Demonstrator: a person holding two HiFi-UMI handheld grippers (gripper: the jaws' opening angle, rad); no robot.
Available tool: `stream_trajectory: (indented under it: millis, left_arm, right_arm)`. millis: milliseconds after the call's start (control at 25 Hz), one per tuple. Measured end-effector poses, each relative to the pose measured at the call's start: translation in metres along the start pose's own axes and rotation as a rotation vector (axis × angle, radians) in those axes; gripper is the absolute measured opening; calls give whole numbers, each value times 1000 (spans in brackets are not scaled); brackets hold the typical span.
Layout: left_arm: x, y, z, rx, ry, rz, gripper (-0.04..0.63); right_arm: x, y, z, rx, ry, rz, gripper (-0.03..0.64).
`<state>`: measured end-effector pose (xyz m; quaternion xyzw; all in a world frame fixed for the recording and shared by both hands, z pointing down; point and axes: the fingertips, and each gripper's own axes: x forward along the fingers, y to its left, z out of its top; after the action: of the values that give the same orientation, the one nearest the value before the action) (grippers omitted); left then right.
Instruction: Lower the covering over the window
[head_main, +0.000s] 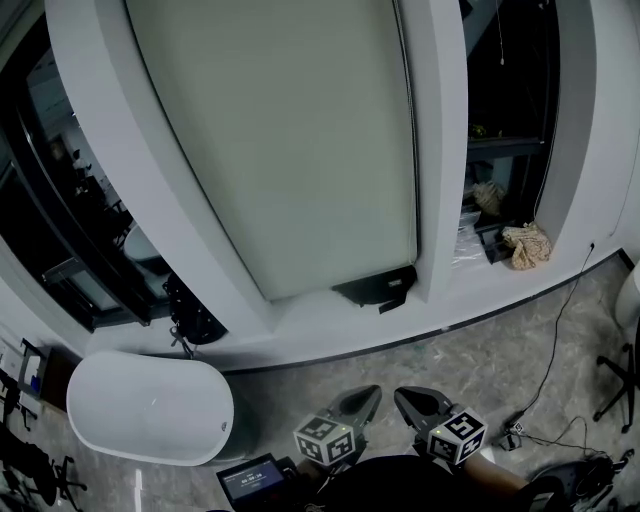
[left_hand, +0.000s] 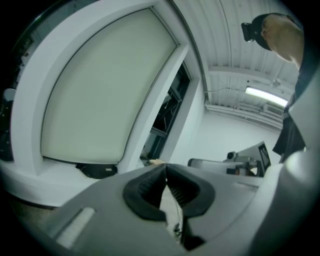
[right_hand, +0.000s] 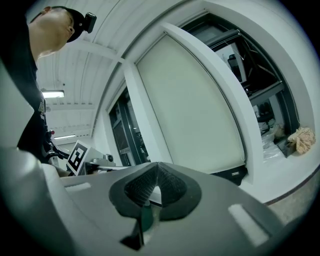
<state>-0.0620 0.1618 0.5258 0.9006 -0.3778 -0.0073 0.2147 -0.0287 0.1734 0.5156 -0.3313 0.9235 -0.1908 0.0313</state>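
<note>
A pale roller blind (head_main: 290, 140) covers the middle window almost down to the sill; its bottom edge hangs just above a dark object (head_main: 380, 288) on the white ledge. The blind's cord (head_main: 404, 60) runs down its right side. In the left gripper view the blind (left_hand: 100, 95) fills the upper left, and in the right gripper view the blind (right_hand: 195, 110) stands at centre. My left gripper (head_main: 368, 396) and right gripper (head_main: 408, 398) are both shut with nothing in them, held low and close to my body, well back from the window.
A white bathtub (head_main: 150, 405) stands on the floor at lower left. Beside it is a black tap stand (head_main: 190, 320). A crumpled cloth (head_main: 527, 245) lies on the right window ledge. Cables (head_main: 560, 330) trail over the floor at right. A chair base (head_main: 620, 380) sits at the far right.
</note>
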Motion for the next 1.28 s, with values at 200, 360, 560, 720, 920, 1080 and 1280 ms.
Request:
stream_trajectory:
  millis: [200, 360, 560, 720, 920, 1080, 1280]
  left_arm:
    - [12, -18, -9, -1, 10, 4, 5]
    - [10, -25, -19, -12, 23, 19, 5]
    - [5, -27, -17, 1, 13, 28, 5]
    - [-2, -24, -16, -7, 12, 39, 5]
    - [-7, -25, -16, 1, 18, 33, 5]
    - [-7, -23, -17, -1, 21, 27, 5]
    - [-6, -23, -17, -3, 24, 18, 5]
  right_arm:
    - [-13, -10, 5, 6, -6, 14, 8]
    - [-19, -9, 4, 10, -5, 25, 8]
    - [-20, 1, 3, 8, 10, 45, 8]
    - [-19, 3, 3, 7, -10, 43, 8]
    - [-17, 10, 2, 18, -6, 48, 8]
    - [-16, 8, 1, 10, -15, 38, 8]
    - [-16, 8, 0, -6, -5, 31, 8]
